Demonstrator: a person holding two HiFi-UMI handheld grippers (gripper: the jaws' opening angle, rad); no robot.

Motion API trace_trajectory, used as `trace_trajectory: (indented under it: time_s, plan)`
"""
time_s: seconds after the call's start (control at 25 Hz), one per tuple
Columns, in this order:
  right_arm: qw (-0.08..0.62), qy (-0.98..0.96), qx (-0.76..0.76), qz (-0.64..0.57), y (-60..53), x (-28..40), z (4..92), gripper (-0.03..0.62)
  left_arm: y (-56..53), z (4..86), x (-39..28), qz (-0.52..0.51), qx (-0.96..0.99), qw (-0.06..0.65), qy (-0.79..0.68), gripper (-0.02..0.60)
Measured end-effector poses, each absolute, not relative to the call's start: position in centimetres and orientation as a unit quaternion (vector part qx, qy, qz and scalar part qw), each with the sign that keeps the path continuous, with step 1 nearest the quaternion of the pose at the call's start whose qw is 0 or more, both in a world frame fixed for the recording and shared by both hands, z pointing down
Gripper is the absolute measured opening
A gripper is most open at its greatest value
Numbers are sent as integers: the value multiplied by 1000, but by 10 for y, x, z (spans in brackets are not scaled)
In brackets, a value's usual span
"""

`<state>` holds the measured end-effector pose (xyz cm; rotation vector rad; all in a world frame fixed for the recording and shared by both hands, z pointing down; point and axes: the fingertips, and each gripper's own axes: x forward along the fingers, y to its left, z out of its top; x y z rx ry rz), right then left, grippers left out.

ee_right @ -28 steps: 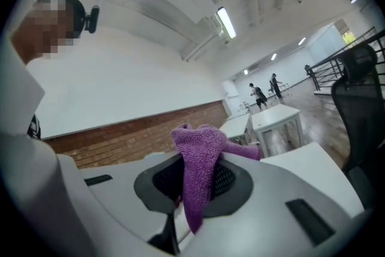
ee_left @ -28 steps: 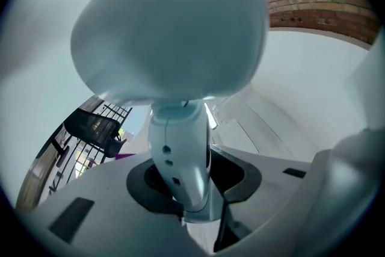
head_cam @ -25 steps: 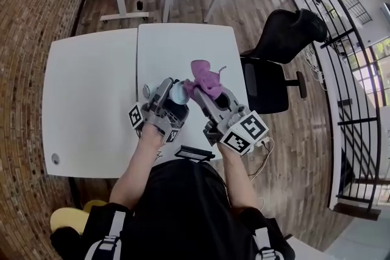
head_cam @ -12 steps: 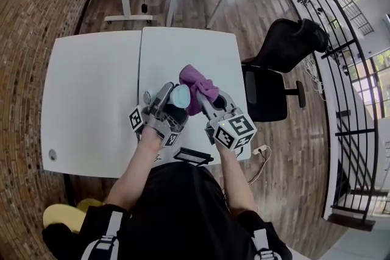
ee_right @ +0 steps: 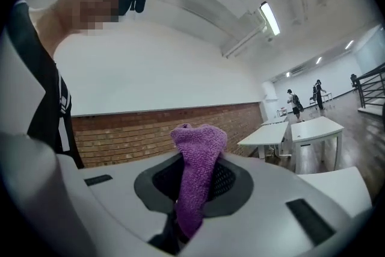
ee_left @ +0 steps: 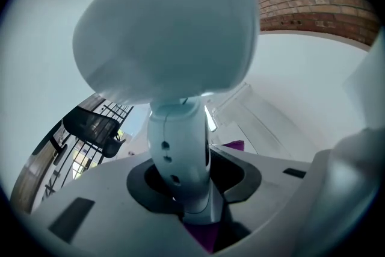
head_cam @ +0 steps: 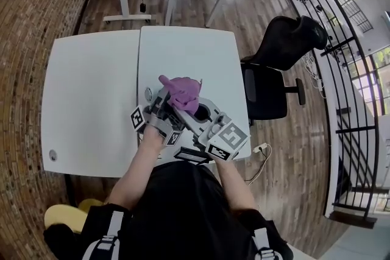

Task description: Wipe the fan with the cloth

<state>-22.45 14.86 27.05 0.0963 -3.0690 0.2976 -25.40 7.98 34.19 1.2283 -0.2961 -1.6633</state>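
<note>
Now my left tongs point(ee_left: 187, 192) clamp the stem of the fan point(ee_left: 168, 27), raised above the desk point(head_cam: 183, 52). My right tongs point(ee_right: 191, 189) pinch the purple cloth point(ee_right: 195, 156), bunched over the fan.

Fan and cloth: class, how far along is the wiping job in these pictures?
Done: both are picked up. The left gripper clamps the fan by its stem; the right gripper clamps the cloth. In hand: in the head view the cloth covers the fan's head, so wiping looks under way. Left: finishing the wipe; how much is wiped cannot be told.
</note>
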Motion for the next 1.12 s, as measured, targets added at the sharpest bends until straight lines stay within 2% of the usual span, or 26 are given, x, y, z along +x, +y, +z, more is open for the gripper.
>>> trace_trajectory:
  time_s: [0.16,0.36,0.44,0.56,0.64,0.84,0.96,1.12]
  plan:
    - [43,-993,56,100,133,-208,293,41,84,346,-259,-693,504,502,-119,147]
    - [86,-968,182,150,76,-166,329,41,86,355,-265,-682,519,498,-137,147]
    - [53,-967,176,174,73,-162,313,41,86,357,-263,-670,529,500,-146,147]
    - [-25,-975,93,199,98,-180,268,41,85,361,-256,-654,540,507,-155,147]
    - [-48,-977,42,204,116,-196,252,41,83,364,-250,-650,541,511,-153,147]
    - [-4,-982,32,187,122,-213,282,41,83,364,-235,-641,542,524,-144,147]
    - [-9,-976,49,210,108,-204,300,41,82,368,-237,-637,541,527,-154,147]
    - [20,-967,104,233,81,-179,342,41,82,382,-238,-615,554,532,-179,147]
